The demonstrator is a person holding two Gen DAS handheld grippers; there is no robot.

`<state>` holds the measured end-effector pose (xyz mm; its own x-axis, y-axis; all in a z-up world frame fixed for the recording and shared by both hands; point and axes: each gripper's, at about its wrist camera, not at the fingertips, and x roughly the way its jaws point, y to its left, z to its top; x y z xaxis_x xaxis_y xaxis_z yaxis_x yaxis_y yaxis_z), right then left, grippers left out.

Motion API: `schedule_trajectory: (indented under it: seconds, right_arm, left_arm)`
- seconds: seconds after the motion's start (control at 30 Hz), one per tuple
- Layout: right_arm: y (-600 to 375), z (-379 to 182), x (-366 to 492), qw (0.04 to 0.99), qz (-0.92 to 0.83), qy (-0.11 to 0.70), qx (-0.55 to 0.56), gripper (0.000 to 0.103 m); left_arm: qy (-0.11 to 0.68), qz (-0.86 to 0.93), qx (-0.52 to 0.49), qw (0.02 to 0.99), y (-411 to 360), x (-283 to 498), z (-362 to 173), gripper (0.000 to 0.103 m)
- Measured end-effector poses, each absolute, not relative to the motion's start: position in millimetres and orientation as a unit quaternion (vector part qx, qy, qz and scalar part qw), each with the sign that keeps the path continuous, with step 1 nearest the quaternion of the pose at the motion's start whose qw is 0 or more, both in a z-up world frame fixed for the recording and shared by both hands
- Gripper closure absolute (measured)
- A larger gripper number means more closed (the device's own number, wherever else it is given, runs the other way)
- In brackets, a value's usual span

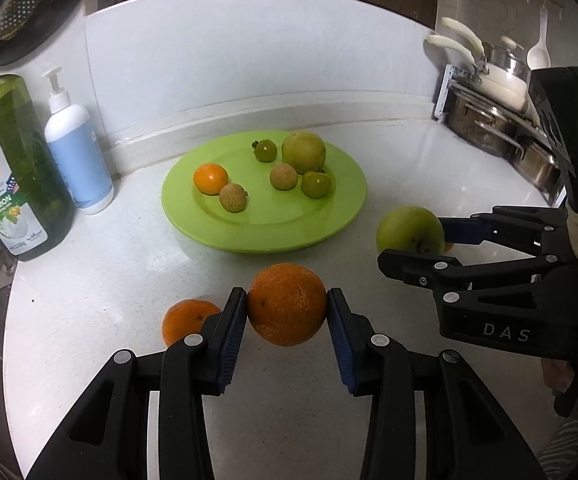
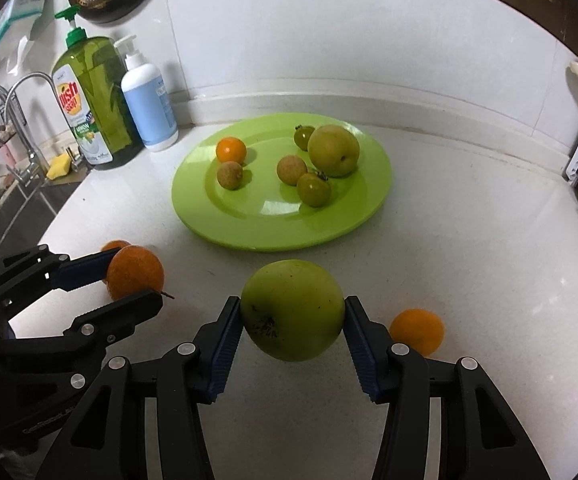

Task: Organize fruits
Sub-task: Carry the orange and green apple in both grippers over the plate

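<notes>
Across the white counter (image 1: 89, 320) the green plate (image 1: 193, 216) is lying straight ahead of both jaws, while I am gripping an orange (image 1: 286, 304) left and a green apple (image 2: 293, 310) right.

Glossy plastic plate (image 1: 345, 196); pebbled orange (image 1: 287, 310)

The tall green see-through plastic soap bottle (image 1: 17, 160) w/ a green cap has a label that says "dish soap" in red letters on a yellow patch, and "LEMON" in white lower down. Small flag pic next to it. The rest of its print is too small to read. The black plastic body of the right gripper (image 1: 413, 248) says "DAS" in pale letters. The white-and-blue pump bottle (image 2: 149, 108) has print too, but it's too blurry to read.
</notes>
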<state>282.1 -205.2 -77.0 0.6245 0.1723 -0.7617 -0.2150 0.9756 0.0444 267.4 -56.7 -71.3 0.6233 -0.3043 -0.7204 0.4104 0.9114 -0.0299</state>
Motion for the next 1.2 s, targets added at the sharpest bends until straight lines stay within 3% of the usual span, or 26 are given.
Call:
schedule_trajectory:
  seconds: [0.73, 1.2]
  right_arm:
    - [-185, -6, 297, 0.926, 0.135, 0.349, -0.043, 0.051]
    - [-169, -7, 364, 0.919, 0.145, 0.363, -0.056, 0.051]
  left_arm:
    - [0.342, -0.170, 0.057, 0.922, -33, 299, -11, 0.063]
    - [0.344, -0.168, 0.079, 0.920, -28, 374, -5, 0.063]
